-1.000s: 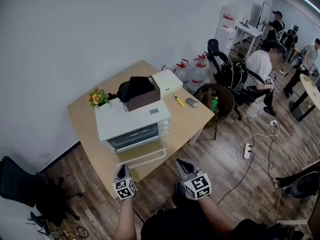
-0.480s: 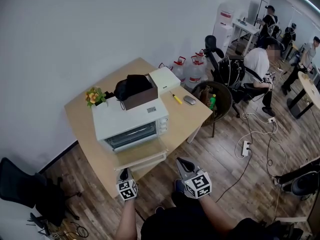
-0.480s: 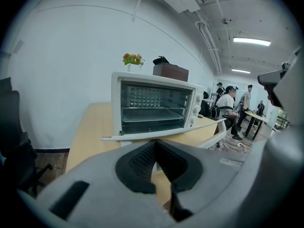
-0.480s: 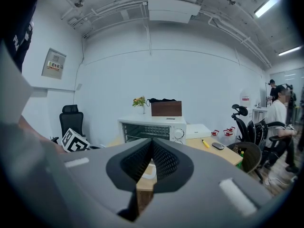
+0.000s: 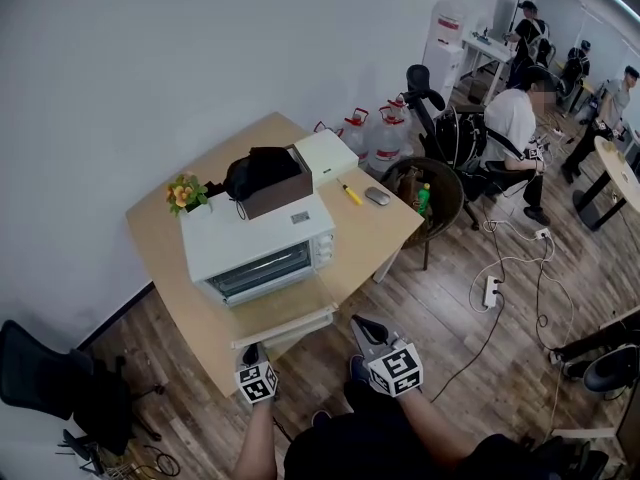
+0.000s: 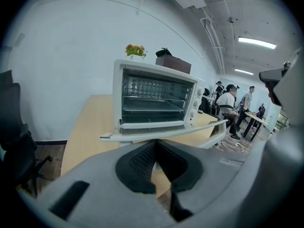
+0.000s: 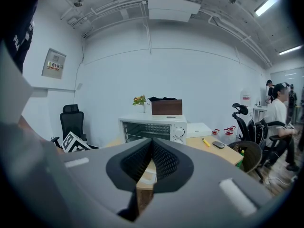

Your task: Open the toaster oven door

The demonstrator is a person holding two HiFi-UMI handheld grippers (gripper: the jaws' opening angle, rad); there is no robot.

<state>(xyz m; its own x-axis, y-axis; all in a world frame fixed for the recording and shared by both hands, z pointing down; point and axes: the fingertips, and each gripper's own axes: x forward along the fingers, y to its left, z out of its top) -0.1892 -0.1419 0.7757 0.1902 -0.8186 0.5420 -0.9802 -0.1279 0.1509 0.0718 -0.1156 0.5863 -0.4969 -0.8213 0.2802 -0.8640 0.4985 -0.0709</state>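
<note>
The white toaster oven (image 5: 255, 243) stands on the wooden table (image 5: 375, 233), and its door (image 5: 283, 318) hangs open, lying flat out over the table's front edge. My left gripper (image 5: 251, 352) is shut and holds nothing, just in front of and below the door handle. My right gripper (image 5: 360, 325) is also shut and empty, off to the right of the door. In the left gripper view the oven's (image 6: 156, 96) open cavity and the door bar (image 6: 164, 133) sit just past the left gripper (image 6: 156, 144). The right gripper view shows the oven (image 7: 153, 127) beyond the right gripper (image 7: 152, 145).
On the oven sit a brown box (image 5: 280, 193) with a black item and a small flower pot (image 5: 183, 194). A white box (image 5: 328, 154), yellow marker (image 5: 351, 193) and mouse (image 5: 378, 197) lie on the table. A black chair (image 5: 45, 378) stands left; a round chair (image 5: 430, 198), water jugs and people right.
The oven and table have slid slightly up and left in the head view. Both grippers stay shut and sit a bit farther back from the open door.
</note>
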